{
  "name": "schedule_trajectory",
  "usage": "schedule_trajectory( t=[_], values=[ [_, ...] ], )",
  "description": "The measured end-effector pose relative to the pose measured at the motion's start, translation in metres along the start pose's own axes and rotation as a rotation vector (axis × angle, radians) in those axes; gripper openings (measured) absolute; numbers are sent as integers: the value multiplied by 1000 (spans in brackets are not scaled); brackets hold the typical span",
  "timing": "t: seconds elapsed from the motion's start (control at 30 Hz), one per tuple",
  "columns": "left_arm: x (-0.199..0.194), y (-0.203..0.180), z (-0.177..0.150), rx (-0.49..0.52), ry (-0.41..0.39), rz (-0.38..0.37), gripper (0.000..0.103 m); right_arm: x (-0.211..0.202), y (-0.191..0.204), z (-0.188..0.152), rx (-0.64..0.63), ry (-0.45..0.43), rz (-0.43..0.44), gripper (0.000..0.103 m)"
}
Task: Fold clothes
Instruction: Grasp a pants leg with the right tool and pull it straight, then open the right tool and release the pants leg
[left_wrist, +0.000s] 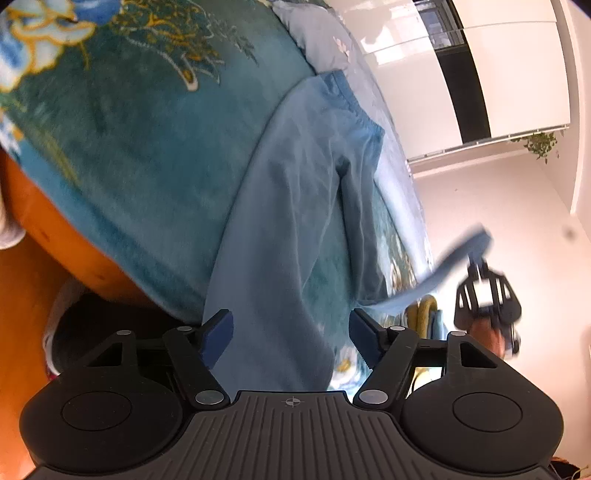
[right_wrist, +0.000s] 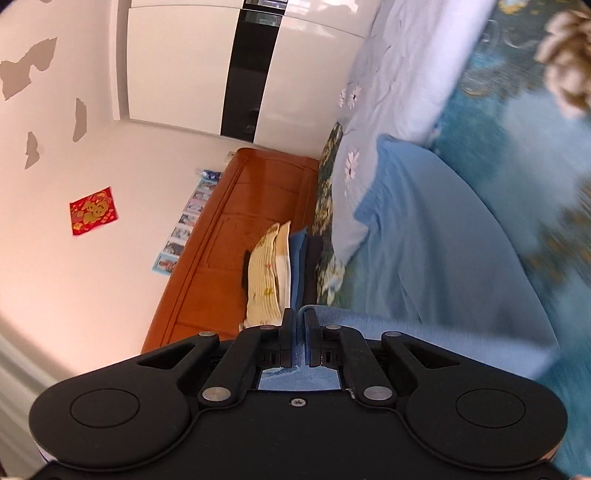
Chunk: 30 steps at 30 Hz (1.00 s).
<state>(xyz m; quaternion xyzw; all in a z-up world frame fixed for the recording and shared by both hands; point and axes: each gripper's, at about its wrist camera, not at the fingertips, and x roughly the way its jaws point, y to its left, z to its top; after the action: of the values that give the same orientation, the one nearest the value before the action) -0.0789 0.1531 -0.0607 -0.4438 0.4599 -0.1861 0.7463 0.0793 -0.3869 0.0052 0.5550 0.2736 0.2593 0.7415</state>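
The left claw (left_wrist: 291, 332) stands open, its blue-padded fingers (left_wrist: 218, 334) spread to either side of a light blue sweater (left_wrist: 295, 206) without pressing on it. The sweater lies flat ahead of this claw on a bed covered by a teal floral blanket (left_wrist: 140, 140), its ribbed hem (left_wrist: 343, 99) at the far end, towards a pale blue quilt (left_wrist: 314, 40). To the claw's left, the orange wooden bed frame (left_wrist: 55, 236) edges the blanket.

The right claw (right_wrist: 297, 332) is closed on the cuff end of one sweater sleeve (right_wrist: 343, 317); blue knit shows between its nearly touching fingers (right_wrist: 286, 332). In the left wrist view this claw is off to the right, blurred, with the sleeve stretched from it back to the sweater body.

Ahead and to the left of the right claw, a wooden headboard (right_wrist: 240, 229) meets the wall, and a small stack of folded clothes (right_wrist: 280, 273) rests against it. A red paper decoration (right_wrist: 93, 210) hangs on the wall further left.
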Motion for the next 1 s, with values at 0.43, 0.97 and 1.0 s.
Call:
schedule_trajectory(
  t=[0.43,0.97,1.0],
  values=[
    [29,8,58,-37,-23,-1,71,178,-49,112,-7,-1,-166,13],
    [70,-16,79,63,52,-72,79,195,-44,51,-598,347,-607,42],
    [71,-16,78,62,53,-68,79,197,-44,49,-597,372,-601,42]
  ],
)
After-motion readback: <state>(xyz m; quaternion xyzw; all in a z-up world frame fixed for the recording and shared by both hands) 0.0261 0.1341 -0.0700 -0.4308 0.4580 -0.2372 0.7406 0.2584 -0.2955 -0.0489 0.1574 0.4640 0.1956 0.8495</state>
